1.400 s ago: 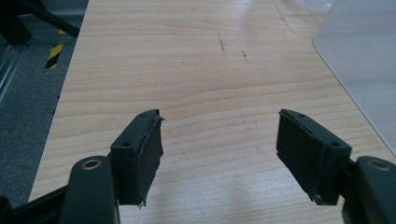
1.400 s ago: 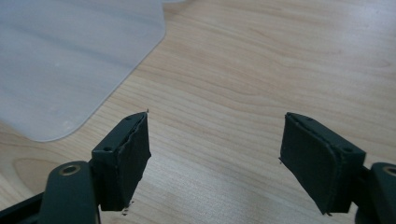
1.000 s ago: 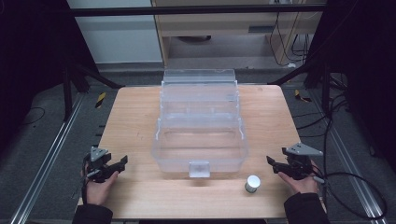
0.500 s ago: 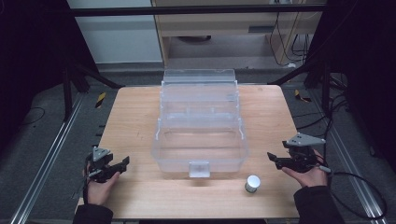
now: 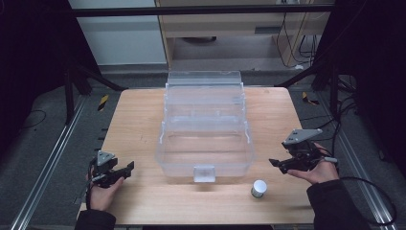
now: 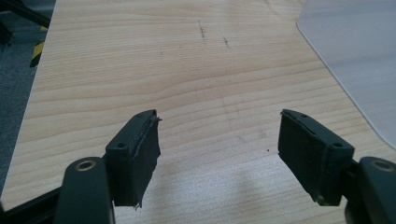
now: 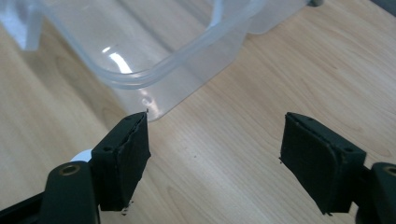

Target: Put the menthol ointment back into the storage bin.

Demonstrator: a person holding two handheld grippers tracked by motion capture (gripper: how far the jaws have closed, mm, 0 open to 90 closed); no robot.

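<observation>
Clear plastic storage box (image 5: 205,143): open, lid (image 5: 203,81) raised at the far side; empty-looking; centred on the wooden table. Small white-capped jar (image 5: 259,188): upright; near the box's front right corner, apart from it.

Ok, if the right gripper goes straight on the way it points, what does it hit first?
Most likely the clear bin: its near corner lies just ahead of the open right gripper, with bare table between. The white jar sits off to the side. Depth is uncertain.
</observation>
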